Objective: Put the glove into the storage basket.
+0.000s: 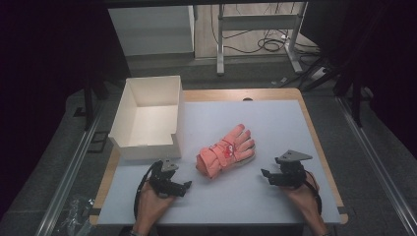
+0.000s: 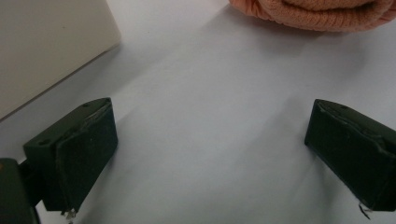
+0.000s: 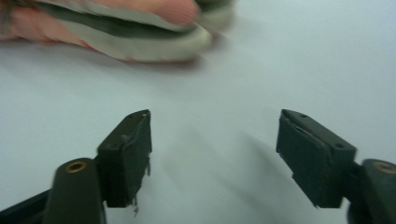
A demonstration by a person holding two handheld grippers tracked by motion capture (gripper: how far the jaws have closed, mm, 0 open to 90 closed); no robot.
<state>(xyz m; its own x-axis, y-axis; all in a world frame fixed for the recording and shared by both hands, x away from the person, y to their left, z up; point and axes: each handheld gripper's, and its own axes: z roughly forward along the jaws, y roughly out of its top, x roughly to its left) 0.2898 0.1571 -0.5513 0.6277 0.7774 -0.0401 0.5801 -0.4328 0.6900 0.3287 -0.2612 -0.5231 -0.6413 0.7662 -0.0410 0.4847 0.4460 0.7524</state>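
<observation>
A pair of pink knitted gloves [image 1: 226, 150], stacked one on the other, lies in the middle of the white table mat [image 1: 275, 128]. The cuffs [image 2: 317, 13] point toward my left gripper [image 1: 183, 187], which rests low on the mat a short way off, open and empty. My right gripper [image 1: 265, 173] sits to the right of the glove fingertips [image 3: 140, 28], apart from them. Its jaws stand wide apart over bare mat, nothing between them.
An open white cardboard box [image 1: 147, 118] stands at the mat's left rear corner, its front wall [image 2: 42, 46] just beyond my left gripper. Bare mat lies right of the gloves and along the front edge. Table legs and cables lie on the floor behind.
</observation>
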